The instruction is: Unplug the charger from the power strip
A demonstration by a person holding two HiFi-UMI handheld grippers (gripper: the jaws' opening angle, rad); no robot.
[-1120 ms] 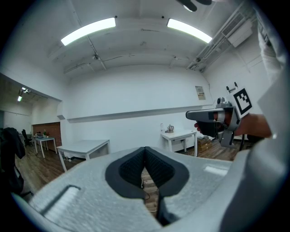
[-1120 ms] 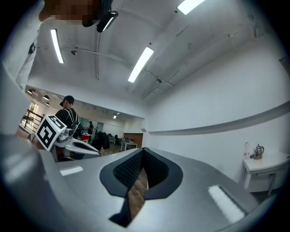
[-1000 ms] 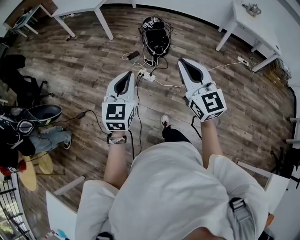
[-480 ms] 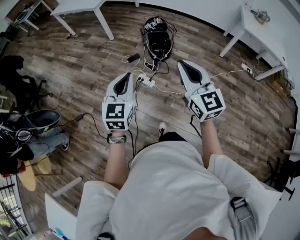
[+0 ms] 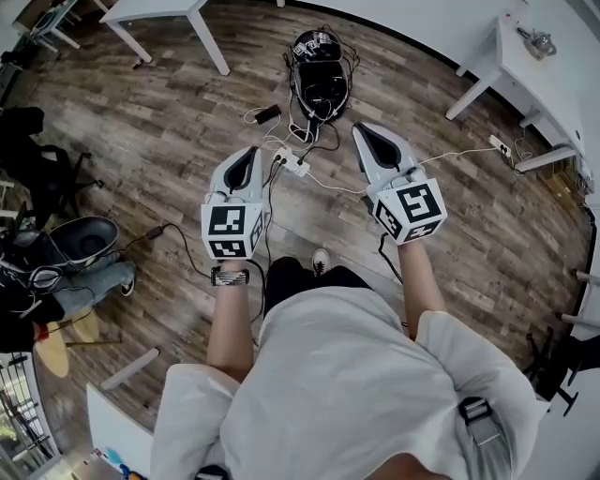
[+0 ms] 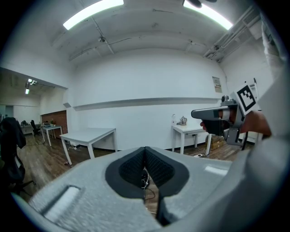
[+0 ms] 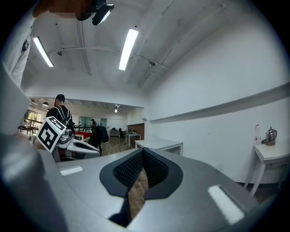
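Observation:
A white power strip (image 5: pixel 292 161) lies on the wood floor ahead of the person's feet, with black and white cords running from plugs (image 5: pixel 281 151) at its near end; which plug is the charger is too small to tell. My left gripper (image 5: pixel 253 150) hovers just left of the strip, jaws shut and empty. My right gripper (image 5: pixel 360 129) hangs to the strip's right, also shut with nothing in it. In the left gripper view the closed pads (image 6: pixel 136 168) frame a sliver of tangled cords (image 6: pixel 145 180). The right gripper view shows closed pads (image 7: pixel 156 168) over floorboards.
A black bag (image 5: pixel 319 70) with cables stands beyond the strip, a black adapter (image 5: pixel 267 114) beside it. White tables stand at the back left (image 5: pixel 178 11) and right (image 5: pixel 525 56). A second strip (image 5: pixel 498 143) lies far right. A seated person (image 5: pixel 56 272) is at the left.
The person has stepped forward, so both grippers have come closer to the power strip and a little lower. Both pairs of jaws have stayed shut.

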